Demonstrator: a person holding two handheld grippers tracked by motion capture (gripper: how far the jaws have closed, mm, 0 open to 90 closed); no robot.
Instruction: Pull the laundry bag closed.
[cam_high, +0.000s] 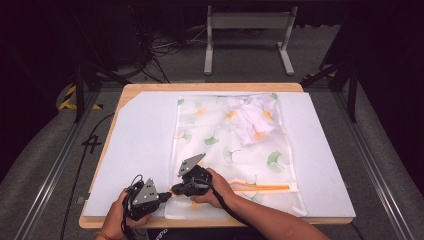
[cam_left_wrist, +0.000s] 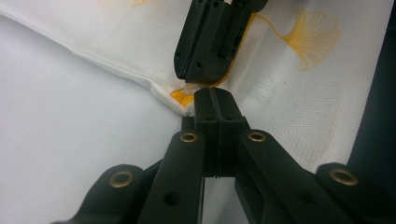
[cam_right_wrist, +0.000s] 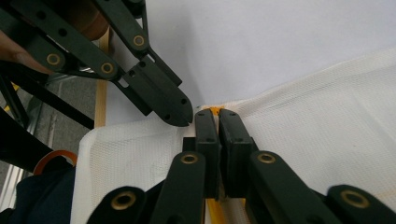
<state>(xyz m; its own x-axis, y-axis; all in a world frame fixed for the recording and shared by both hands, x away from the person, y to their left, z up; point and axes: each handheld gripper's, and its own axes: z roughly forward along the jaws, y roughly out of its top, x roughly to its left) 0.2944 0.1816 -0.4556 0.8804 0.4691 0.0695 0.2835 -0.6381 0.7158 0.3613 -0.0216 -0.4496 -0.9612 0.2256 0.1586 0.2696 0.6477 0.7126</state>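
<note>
A mesh laundry bag (cam_high: 235, 150) printed with ginkgo leaves lay flat on the white-covered desk (cam_high: 140, 150), garment (cam_high: 252, 117) inside. Both tongs met at its near-left corner. The left tongs (cam_left_wrist: 215, 100) were closed on the corner fabric, probably anchoring it. The right tongs (cam_right_wrist: 218, 122) pinched the orange zipper (cam_high: 265, 188), likely to run it.
</note>
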